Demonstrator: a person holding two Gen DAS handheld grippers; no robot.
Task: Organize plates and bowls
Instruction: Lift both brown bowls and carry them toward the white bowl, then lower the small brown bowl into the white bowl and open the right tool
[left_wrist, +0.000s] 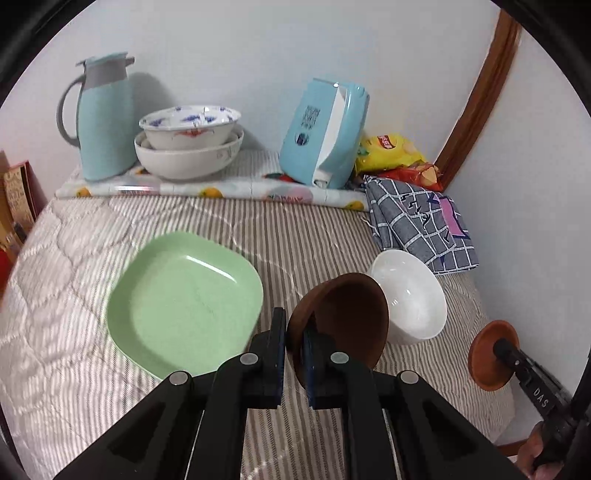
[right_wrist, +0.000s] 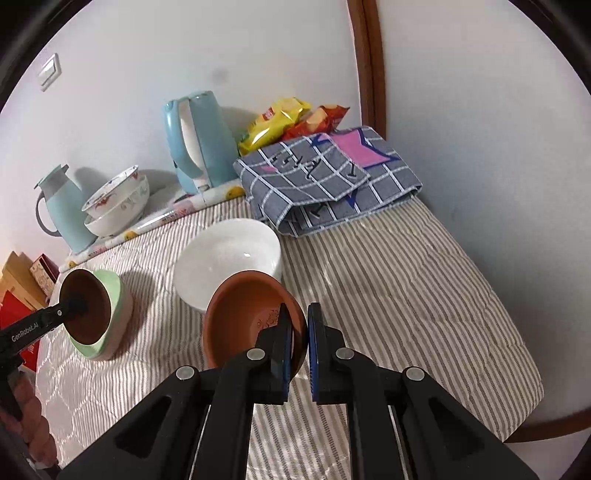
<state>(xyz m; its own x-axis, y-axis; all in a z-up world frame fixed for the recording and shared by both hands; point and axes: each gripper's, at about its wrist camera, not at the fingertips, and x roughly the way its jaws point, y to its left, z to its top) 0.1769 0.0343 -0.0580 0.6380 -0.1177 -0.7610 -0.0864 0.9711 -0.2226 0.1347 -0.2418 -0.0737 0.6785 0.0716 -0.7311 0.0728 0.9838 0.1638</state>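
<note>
Left gripper (left_wrist: 294, 347): mine, pitched steeply downward, fingers (left_wrist: 275, 354) reaching toward 12 o'clock in own wrist view; jaws clamped on rim of dark brown bowl (left_wrist: 343, 317), one pad outside wall, other inside. Bowl tilted, mouth toward 3 o'clock.

Right gripper (right_wrist: 300, 343): same downward pitch, fingers (right_wrist: 282, 350) toward 12 o'clock; jaws pinched on rim of terracotta bowl (right_wrist: 245, 314), left pad inside, right pad outside.

Left view: right gripper enters at 4 o'clock, my hand (left_wrist: 535, 454) behind it.
</note>
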